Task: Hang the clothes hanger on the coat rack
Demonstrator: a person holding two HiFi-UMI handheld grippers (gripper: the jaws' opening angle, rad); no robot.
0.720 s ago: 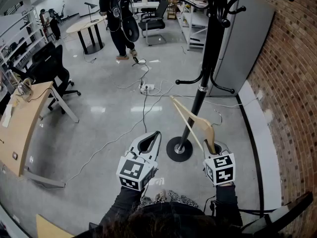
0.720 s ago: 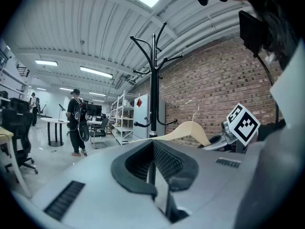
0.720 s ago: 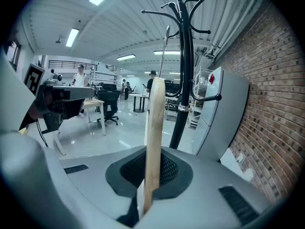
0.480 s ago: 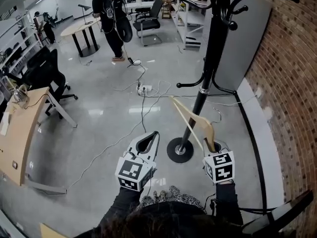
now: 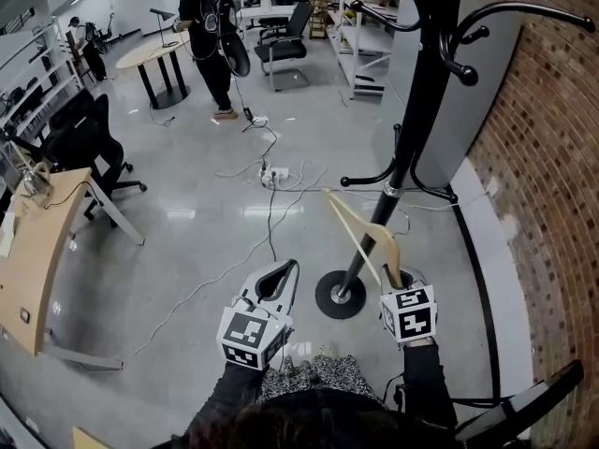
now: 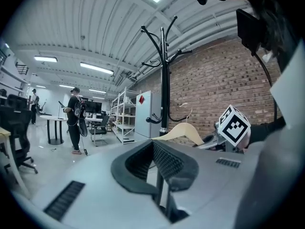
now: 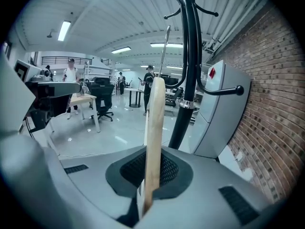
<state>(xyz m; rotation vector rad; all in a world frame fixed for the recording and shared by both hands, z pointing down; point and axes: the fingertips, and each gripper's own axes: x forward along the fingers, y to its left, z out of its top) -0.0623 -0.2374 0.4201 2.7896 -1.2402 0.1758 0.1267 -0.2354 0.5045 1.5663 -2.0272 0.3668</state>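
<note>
A light wooden hanger (image 5: 367, 235) slants up from my right gripper (image 5: 394, 279), which is shut on its lower end. In the right gripper view the hanger (image 7: 155, 118) stands edge-on between the pads of the right gripper (image 7: 151, 152), its metal hook rising in front of the coat rack (image 7: 188, 70). The black coat rack (image 5: 412, 129) rises from a round base just beyond both grippers, its curved arms above the hanger. My left gripper (image 5: 288, 269) hovers left of the base, shut on nothing. The left gripper (image 6: 153, 145) sees the hanger (image 6: 183, 130) and the coat rack (image 6: 164, 80).
A brick wall (image 5: 552, 204) and a grey cabinet (image 5: 468, 101) stand close behind the rack. Cables and a power strip (image 5: 274, 170) lie on the floor ahead. A wooden desk (image 5: 37, 241), office chairs (image 5: 89, 134), a round table (image 5: 159, 50) and a standing person (image 5: 211, 26) are further left and back.
The head view has drifted nearer the rack, whose pole and upper arms now sit further right and larger. Both grippers and the held hanger keep about the same places.
</note>
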